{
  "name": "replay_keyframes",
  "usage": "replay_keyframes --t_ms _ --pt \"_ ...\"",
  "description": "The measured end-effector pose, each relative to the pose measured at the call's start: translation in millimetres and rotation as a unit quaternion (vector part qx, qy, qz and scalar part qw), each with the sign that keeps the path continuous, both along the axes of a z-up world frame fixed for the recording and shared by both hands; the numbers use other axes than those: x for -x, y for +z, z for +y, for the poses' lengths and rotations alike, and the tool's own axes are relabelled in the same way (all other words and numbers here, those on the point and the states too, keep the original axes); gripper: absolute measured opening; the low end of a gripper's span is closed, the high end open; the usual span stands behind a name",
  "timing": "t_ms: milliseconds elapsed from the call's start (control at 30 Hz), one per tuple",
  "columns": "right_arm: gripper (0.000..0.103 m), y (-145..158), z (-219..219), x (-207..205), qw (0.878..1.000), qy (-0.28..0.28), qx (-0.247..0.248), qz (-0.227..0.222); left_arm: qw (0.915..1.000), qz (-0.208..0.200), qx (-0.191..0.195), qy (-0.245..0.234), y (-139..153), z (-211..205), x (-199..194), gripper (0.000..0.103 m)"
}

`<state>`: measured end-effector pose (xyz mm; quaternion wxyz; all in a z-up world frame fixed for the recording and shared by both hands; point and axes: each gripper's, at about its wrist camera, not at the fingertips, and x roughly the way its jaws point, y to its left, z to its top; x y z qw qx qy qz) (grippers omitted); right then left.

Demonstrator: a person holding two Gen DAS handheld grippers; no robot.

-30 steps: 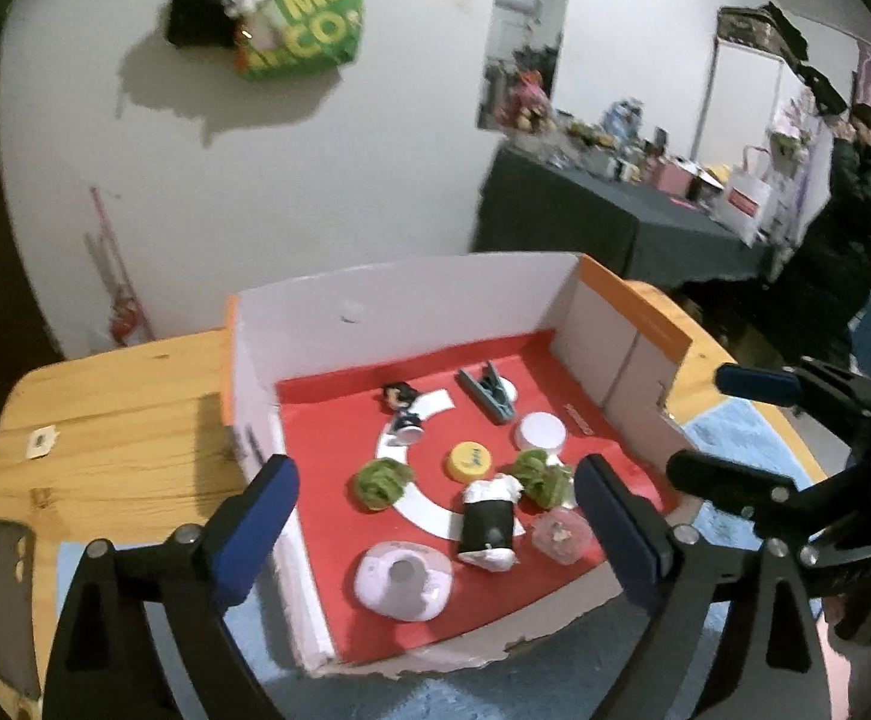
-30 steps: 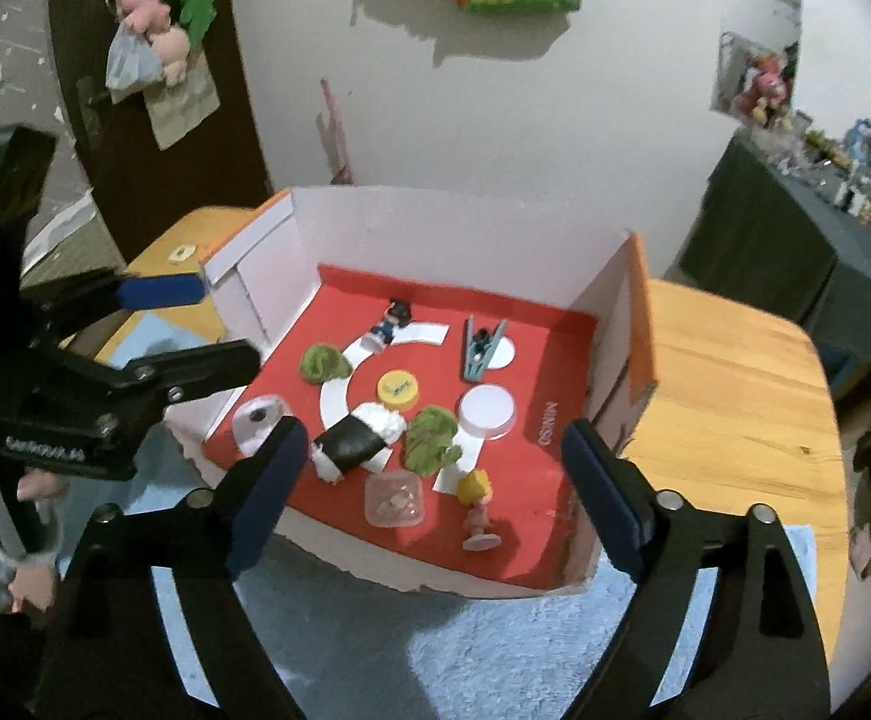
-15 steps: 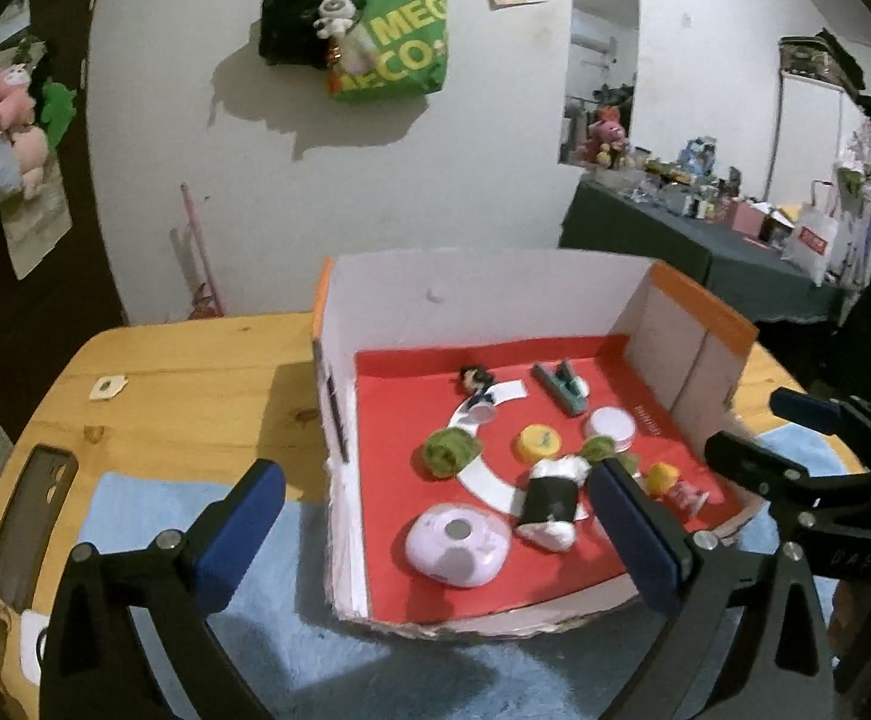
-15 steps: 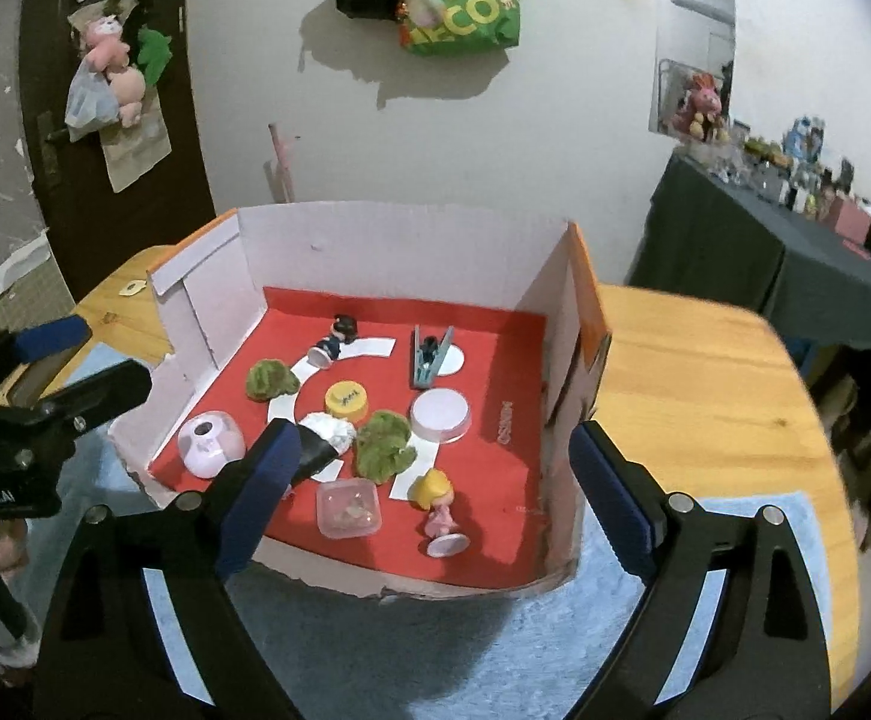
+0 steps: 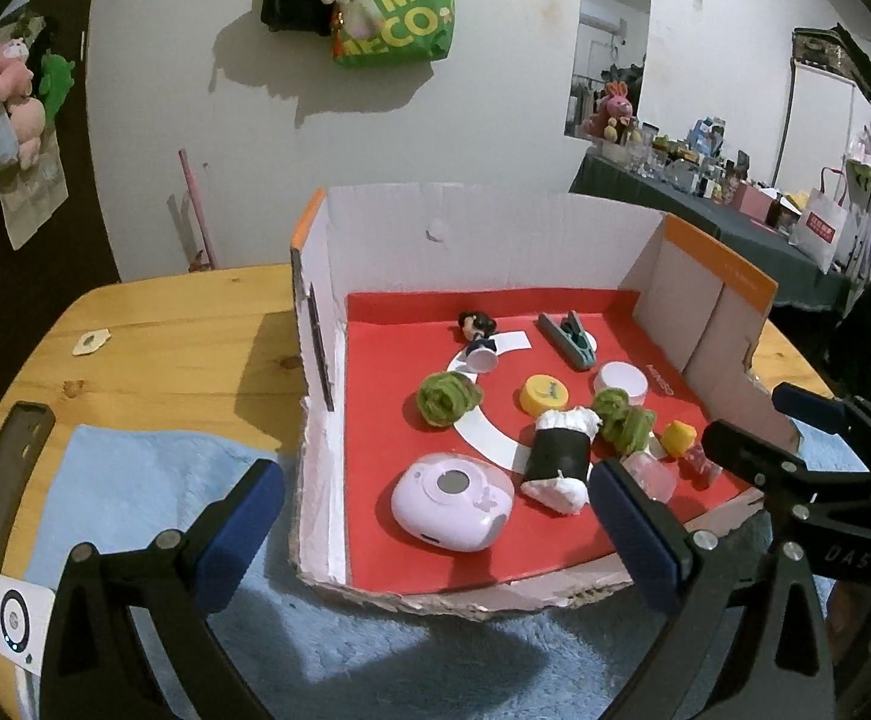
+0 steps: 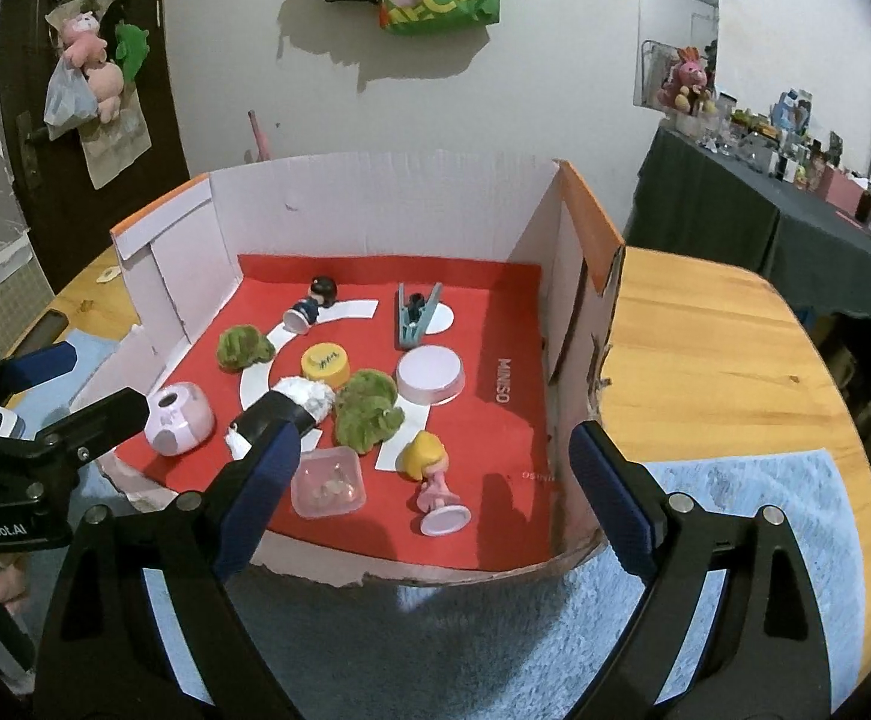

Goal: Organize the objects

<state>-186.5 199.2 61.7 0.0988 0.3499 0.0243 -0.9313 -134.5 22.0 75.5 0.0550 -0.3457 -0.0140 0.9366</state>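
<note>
Holding both tongs spread wide and empty, we hover the left tongs (image 5: pixel 435 516) and right tongs (image 6: pixel 435 462) before the box (image 6: pixel 375 204) of toys, touching nothing.

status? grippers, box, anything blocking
Left gripper open, empty; its jaws have just been opening. Right gripper open, empty. Toys loose in the box, none picked yet. Front low, nothing blocking.

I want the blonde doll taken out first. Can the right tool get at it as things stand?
Probably yes. The right tool is open and empty, the doll lies near the box's torn, low front edge, and nothing covers it; only the clear case sits close beside it.
</note>
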Motion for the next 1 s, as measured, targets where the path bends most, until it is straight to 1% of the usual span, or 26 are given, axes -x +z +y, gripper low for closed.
replay_keyframes --t_ms 1000 --pt "0.092 -4.3 4.7 -0.3 1.000 -0.004 0.004 -0.012 0.9998 -0.015 -0.013 -0.004 -3.8 2.2 -0.8 0.103"
